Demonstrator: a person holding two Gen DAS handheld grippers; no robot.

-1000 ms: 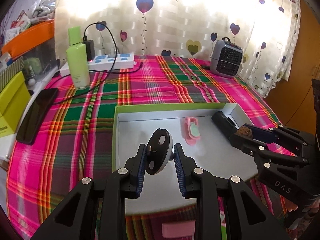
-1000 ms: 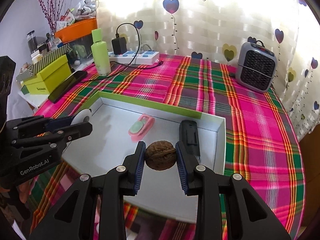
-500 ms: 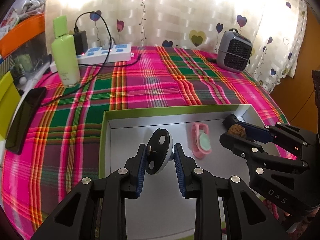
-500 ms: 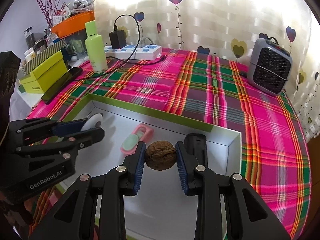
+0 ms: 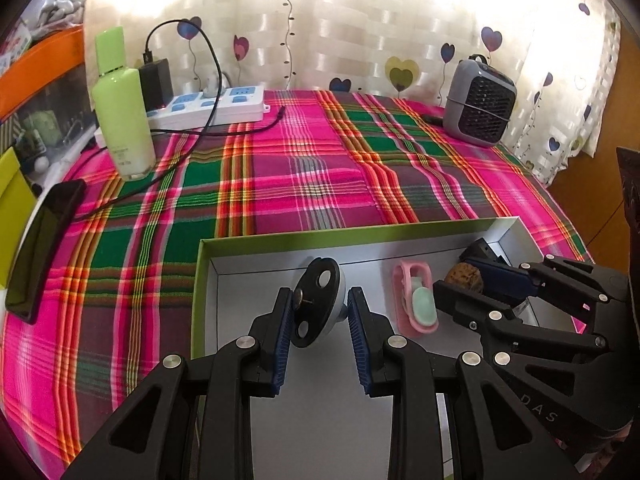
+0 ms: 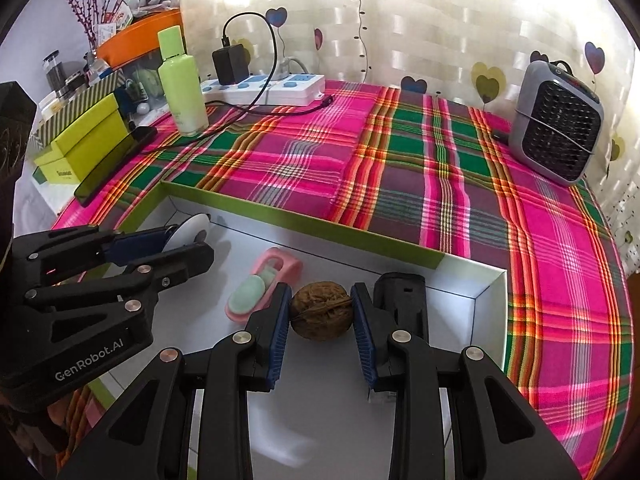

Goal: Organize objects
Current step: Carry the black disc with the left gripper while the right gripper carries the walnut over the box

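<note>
Two grippers: left gripper [image 5: 318, 312] jaws clamp one disc [image 5: 316, 300]; right gripper [image 6: 320, 314] jaws clamp one walnut [image 6: 320, 314]; one pink clip [image 6: 264, 284] at ten o'clock.

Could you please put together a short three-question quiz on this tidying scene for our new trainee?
1. What does the right gripper hold?
2. True or false: the pink case lies inside the box.
3. The left gripper holds: A) a green bottle B) a round black-and-white disc C) a phone.

Key:
1. A walnut.
2. True.
3. B, the round black-and-white disc.
</note>
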